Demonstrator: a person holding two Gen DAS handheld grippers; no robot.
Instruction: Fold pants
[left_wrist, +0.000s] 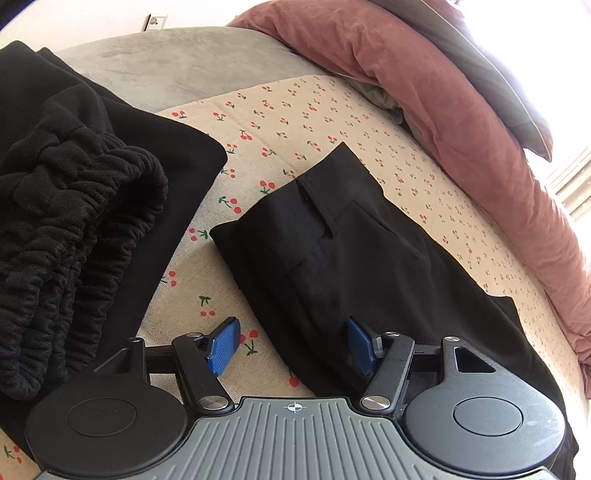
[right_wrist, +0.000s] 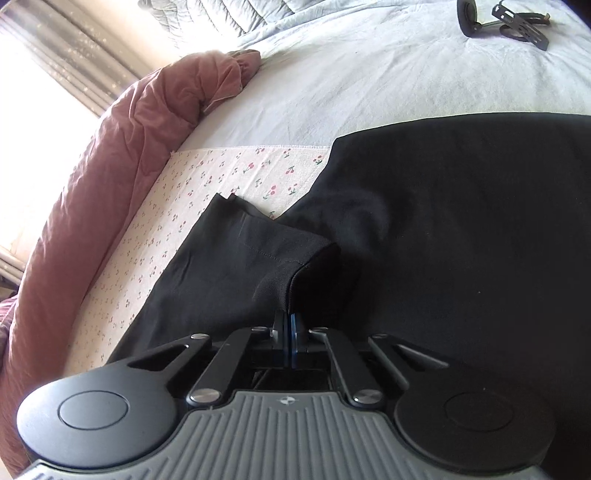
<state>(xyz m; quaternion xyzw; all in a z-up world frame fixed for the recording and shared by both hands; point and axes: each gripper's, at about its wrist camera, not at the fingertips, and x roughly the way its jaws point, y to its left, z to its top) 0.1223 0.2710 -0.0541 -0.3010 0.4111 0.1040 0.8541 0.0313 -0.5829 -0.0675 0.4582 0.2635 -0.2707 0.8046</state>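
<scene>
1. Pants (left_wrist: 354, 251): black, partly folded, lying on the cherry-print sheet (left_wrist: 280, 122) of the bed.
2. Left tool (left_wrist: 291, 345): blue pads spread; one pad over the sheet, the other over the pants' edge; nothing gripped.
3. Right tool (right_wrist: 289, 325): pads pressed together, pinching a fold of the pants (right_wrist: 258, 258).
4. Second black garment (left_wrist: 74, 206) with gathered waistband beside the pants; pink duvet (left_wrist: 461, 122) along the far edge.
</scene>
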